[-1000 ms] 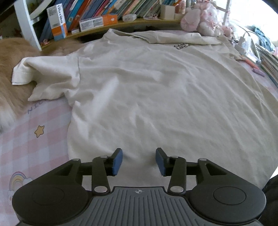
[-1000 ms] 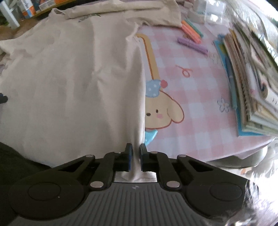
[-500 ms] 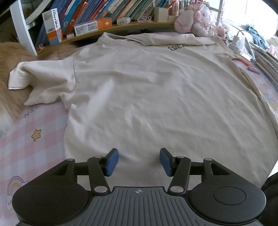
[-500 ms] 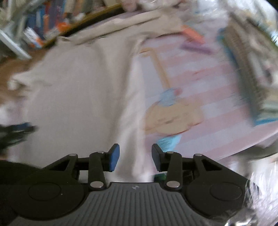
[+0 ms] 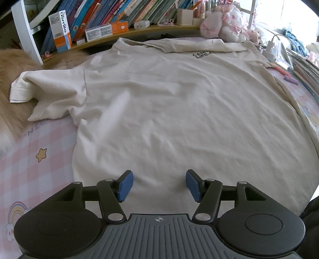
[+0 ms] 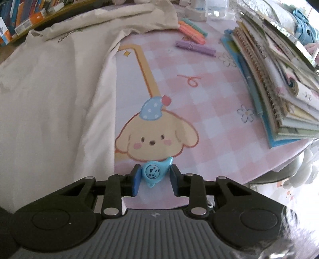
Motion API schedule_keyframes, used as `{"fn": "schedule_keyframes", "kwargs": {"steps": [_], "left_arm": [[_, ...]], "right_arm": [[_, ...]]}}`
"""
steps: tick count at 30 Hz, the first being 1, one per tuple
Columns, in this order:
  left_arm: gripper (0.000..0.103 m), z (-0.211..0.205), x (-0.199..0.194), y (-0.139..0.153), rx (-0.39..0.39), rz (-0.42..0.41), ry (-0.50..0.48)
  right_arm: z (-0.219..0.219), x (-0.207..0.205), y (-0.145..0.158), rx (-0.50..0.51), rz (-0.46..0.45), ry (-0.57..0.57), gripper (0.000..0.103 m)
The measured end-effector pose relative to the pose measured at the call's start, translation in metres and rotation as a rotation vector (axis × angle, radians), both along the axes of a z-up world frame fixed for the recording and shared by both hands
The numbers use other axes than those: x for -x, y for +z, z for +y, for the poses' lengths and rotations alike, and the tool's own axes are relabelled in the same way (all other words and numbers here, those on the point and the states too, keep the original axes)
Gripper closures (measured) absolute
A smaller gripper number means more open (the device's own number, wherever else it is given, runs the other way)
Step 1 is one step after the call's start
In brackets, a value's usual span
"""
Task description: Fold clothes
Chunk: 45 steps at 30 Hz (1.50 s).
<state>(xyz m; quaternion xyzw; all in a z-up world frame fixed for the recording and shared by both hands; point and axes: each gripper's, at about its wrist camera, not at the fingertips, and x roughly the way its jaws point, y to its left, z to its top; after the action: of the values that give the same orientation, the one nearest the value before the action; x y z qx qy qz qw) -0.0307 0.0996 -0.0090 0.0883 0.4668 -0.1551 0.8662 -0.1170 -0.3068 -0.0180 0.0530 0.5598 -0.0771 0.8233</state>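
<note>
A: Where is the shirt found?

B: The cream T-shirt (image 5: 171, 111) is spread flat on a pink checked cloth (image 5: 30, 163), its collar toward a shelf of books (image 5: 111, 14). One sleeve (image 5: 39, 93) is seen draped onto something tan and furry at the left edge. The other sleeve (image 6: 119, 18) is folded across the top of the shirt, next to a small dark print (image 5: 200, 54).

A: And the left gripper (image 5: 157, 185)?

B: It is held over the shirt's lower hem. Its blue pads (image 5: 124, 186) are parted wide and are being opened further; only flat fabric is seen beneath the gap, and nothing is pinched.

A: The right gripper (image 6: 153, 180)?

B: It is held just beside the shirt's side edge (image 6: 107, 99), over the bare cloth, where a cartoon puppy (image 6: 153, 137) is printed. Its jaws are being drawn together, yet a gap is left and no fabric is caught between them; only the printed blue bow is seen through the gap.

A: What else is seen there?

B: A stack of notebooks (image 6: 279, 79) is piled at the right, with coloured markers (image 6: 195, 33) near the folded sleeve.
</note>
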Motion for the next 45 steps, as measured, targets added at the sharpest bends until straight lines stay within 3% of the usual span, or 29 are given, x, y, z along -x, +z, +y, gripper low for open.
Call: {"fn": "schedule_keyframes", "kwargs": {"steps": [5,7,8,9,12,15,19,23,26,28,29,30,32,35,37,39,40,41,42,45], "left_arm": [[0.043,-0.002,-0.001,0.0,-0.004,0.004,0.013],[0.043,-0.002,-0.001,0.0,-0.006,0.006,0.02],[0.043,-0.002,-0.001,0.0,-0.006,0.006,0.025],[0.043,-0.001,-0.001,0.0,-0.005,0.006,0.031],[0.042,-0.001,0.002,-0.001,-0.002,-0.003,0.045],[0.041,-0.001,0.003,-0.001,-0.001,-0.005,0.049],[0.041,0.001,0.003,-0.001,0.0,-0.006,0.038],[0.037,0.003,0.001,-0.002,0.001,-0.006,0.023],[0.035,0.004,0.0,-0.002,0.001,-0.007,0.007],[0.033,0.005,0.0,-0.003,0.003,-0.01,-0.003],[0.033,0.005,-0.001,-0.003,0.003,-0.01,-0.008],[0.032,0.006,-0.001,-0.003,0.002,-0.01,-0.01],[0.032,0.008,-0.001,-0.003,0.003,-0.011,-0.011],[0.032,0.009,0.001,-0.004,0.007,-0.018,-0.006],[0.032,0.01,0.001,-0.004,0.008,-0.02,-0.008],[0.031,0.011,0.001,-0.004,0.01,-0.022,-0.012],[0.031,0.011,0.001,-0.004,0.01,-0.023,-0.013],[0.03,0.012,0.001,-0.005,0.01,-0.023,-0.014],[0.03,0.012,0.001,-0.005,0.011,-0.024,-0.014],[0.03,0.012,0.001,-0.005,0.011,-0.026,-0.014]], "right_arm": [[-0.031,-0.047,0.022,0.118,-0.124,-0.019,0.074],[-0.046,-0.064,0.036,0.191,-0.173,-0.057,0.051],[-0.053,-0.072,0.043,0.229,-0.197,-0.077,0.045],[-0.06,-0.08,0.05,0.266,-0.221,-0.098,0.046],[-0.054,-0.08,0.059,0.174,-0.21,-0.02,0.045],[-0.024,-0.062,0.049,0.007,-0.103,0.159,0.045],[0.021,-0.024,0.032,-0.136,0.038,0.298,0.045],[0.045,0.0,0.011,-0.143,0.108,0.307,0.045],[0.058,0.008,0.004,-0.083,0.099,0.317,0.047],[0.062,0.01,0.005,-0.061,0.079,0.325,0.064],[0.062,0.011,0.007,-0.063,0.068,0.331,0.087],[0.058,0.01,0.008,-0.062,0.067,0.311,0.095],[0.038,0.013,0.016,-0.061,0.053,0.211,0.097],[-0.007,0.021,0.024,0.085,0.063,0.037,0.097],[-0.025,0.022,0.025,0.116,0.096,-0.002,0.096],[-0.028,0.02,0.03,0.088,0.1,0.001,0.085],[-0.02,0.018,0.033,0.059,0.084,0.034,0.074],[-0.006,0.018,0.038,0.029,0.057,0.083,0.046],[0.009,0.016,0.039,0.006,0.039,0.135,0.039],[0.05,0.007,0.033,-0.04,0.031,0.246,0.042]]}}
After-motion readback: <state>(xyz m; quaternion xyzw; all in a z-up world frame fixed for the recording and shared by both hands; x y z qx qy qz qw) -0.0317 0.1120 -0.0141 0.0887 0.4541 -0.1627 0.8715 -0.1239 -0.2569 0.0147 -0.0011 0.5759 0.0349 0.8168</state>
